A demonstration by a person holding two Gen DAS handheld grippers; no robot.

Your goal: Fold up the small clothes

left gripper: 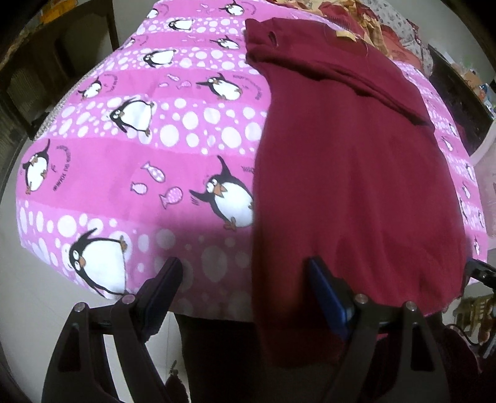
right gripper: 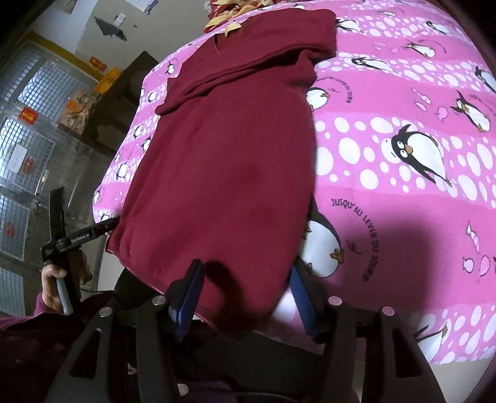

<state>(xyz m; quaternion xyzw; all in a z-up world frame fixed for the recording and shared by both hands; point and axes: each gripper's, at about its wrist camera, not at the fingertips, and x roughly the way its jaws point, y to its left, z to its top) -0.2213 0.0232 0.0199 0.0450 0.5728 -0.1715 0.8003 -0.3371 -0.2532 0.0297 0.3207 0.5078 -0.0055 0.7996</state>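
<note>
A maroon garment lies lengthwise on the pink penguin-print cloth, its near hem hanging over the table's front edge. My left gripper is open at that edge, straddling the garment's left hem corner, its right finger over the fabric. In the right wrist view the garment fills the middle. My right gripper is open around the near hem corner, with blue pads on either side. One gripper's tip touches the garment's other corner in the other's view.
A pile of other clothes lies at the far end of the table. The pink cloth extends beside the garment. A dark cabinet and wire shelving stand beyond the table. A chair stands at far left.
</note>
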